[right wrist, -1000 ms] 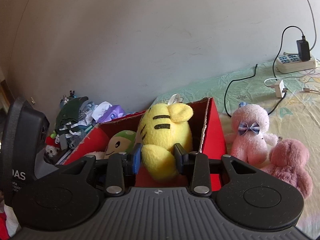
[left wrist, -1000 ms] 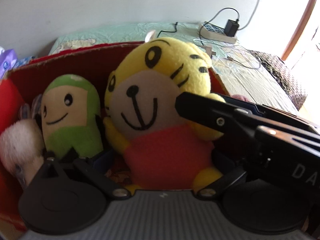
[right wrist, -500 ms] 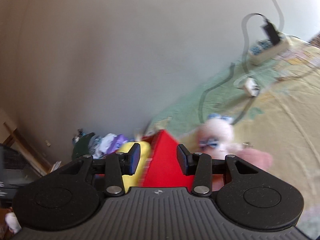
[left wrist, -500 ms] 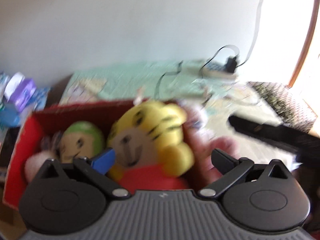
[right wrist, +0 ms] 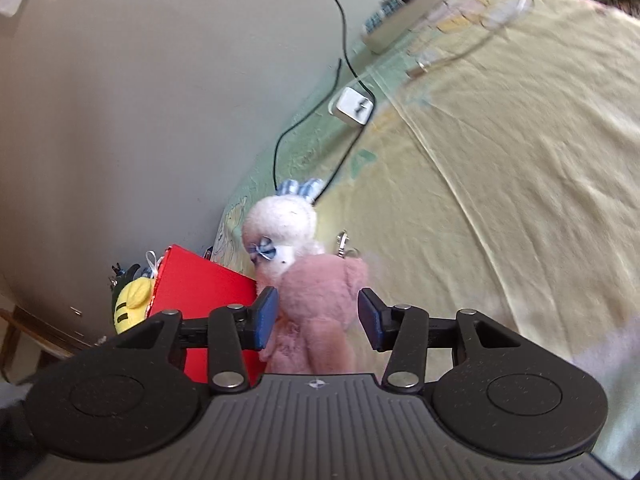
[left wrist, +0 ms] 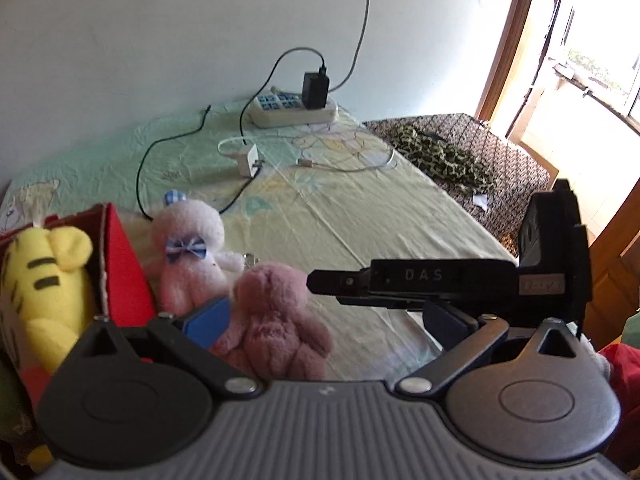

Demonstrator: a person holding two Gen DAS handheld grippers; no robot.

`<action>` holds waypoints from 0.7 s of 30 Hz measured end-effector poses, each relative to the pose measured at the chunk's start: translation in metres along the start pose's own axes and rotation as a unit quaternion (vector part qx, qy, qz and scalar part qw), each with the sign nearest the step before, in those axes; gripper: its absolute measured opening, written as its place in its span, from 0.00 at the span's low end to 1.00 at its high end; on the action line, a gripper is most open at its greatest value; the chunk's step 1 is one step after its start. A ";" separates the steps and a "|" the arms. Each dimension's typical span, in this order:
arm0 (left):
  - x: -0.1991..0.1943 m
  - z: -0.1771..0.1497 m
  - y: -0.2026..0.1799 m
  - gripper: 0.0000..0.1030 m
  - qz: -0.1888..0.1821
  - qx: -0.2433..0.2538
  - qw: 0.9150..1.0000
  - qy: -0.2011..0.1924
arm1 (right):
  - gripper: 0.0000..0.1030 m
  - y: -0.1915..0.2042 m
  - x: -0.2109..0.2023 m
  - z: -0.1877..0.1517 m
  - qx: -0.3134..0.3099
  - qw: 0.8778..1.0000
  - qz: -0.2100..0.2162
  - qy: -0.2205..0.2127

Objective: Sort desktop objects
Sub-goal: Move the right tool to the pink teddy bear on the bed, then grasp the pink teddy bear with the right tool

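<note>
The right tongs stood wide apart around the dusky pink plush bear, one pad on either side of it, not closed on it. The left tongs also gaped wide and empty, with the bear just ahead of their left pad. Just behind the bear sat a pale pink plush bunny with a blue checked bow, pressed against the red cardboard box. A yellow striped tiger plush sat inside the box. Farther back on the bed sheet lay a white charger, and a power strip rested near the wall.
</note>
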State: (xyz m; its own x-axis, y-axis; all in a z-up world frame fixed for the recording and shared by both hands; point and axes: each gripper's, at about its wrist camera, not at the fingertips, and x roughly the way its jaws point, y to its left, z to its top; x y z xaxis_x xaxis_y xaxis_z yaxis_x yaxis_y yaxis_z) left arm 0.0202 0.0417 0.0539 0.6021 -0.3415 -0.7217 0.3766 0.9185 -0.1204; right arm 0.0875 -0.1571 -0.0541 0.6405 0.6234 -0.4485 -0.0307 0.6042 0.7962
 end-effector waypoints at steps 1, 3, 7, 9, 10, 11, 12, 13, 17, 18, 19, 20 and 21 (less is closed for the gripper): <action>0.007 -0.001 -0.001 0.99 0.003 0.001 1.000 0.006 | 0.47 -0.004 0.000 0.001 0.004 1.000 0.003 0.003; 0.020 -0.004 -0.003 0.99 0.003 0.011 1.000 0.011 | 0.48 -0.011 0.001 0.004 0.010 1.000 0.006 0.016; 0.051 -0.014 -0.001 0.99 0.022 0.000 0.999 0.049 | 0.47 -0.021 0.010 0.009 0.030 0.998 0.028 0.046; 0.063 -0.018 0.004 0.99 0.035 -0.010 0.997 0.065 | 0.48 -0.023 0.016 0.011 0.029 0.997 0.035 0.063; 0.069 -0.020 0.007 0.99 0.039 -0.019 0.996 0.072 | 0.48 -0.023 0.019 0.012 0.030 0.996 0.039 0.073; 0.073 -0.021 0.011 0.99 0.043 -0.029 0.996 0.079 | 0.48 -0.024 0.024 0.014 0.031 0.995 0.044 0.083; 0.078 -0.023 0.013 0.99 0.048 -0.037 0.995 0.085 | 0.48 -0.024 0.028 0.014 0.032 0.994 0.049 0.092; 0.081 -0.024 0.015 0.99 0.055 -0.041 0.994 0.088 | 0.48 -0.024 0.032 0.015 0.031 0.993 0.053 0.100; 0.092 -0.025 0.016 0.99 0.084 -0.032 0.991 0.094 | 0.48 -0.022 0.047 0.017 0.021 0.990 0.063 0.123; 0.094 -0.025 0.017 0.99 0.087 -0.031 0.991 0.097 | 0.48 -0.022 0.050 0.018 0.021 0.989 0.068 0.127; 0.096 -0.025 0.017 0.99 0.088 -0.030 0.991 0.100 | 0.48 -0.021 0.054 0.018 0.022 0.989 0.072 0.131; 0.098 -0.026 0.017 0.99 0.091 -0.028 0.990 0.102 | 0.48 -0.021 0.057 0.019 0.022 0.988 0.076 0.134; 0.100 -0.026 0.017 0.99 0.095 -0.026 0.990 0.104 | 0.48 -0.020 0.060 0.019 0.022 0.987 0.081 0.137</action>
State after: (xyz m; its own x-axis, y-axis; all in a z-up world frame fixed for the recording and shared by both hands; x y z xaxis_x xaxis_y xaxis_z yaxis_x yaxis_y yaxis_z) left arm 0.0681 0.0284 -0.0376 0.4984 -0.1186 -0.8588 0.2305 0.9731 -0.0006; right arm 0.1415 -0.1415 -0.0891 0.3978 0.8251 -0.4012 -0.0789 0.4665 0.8810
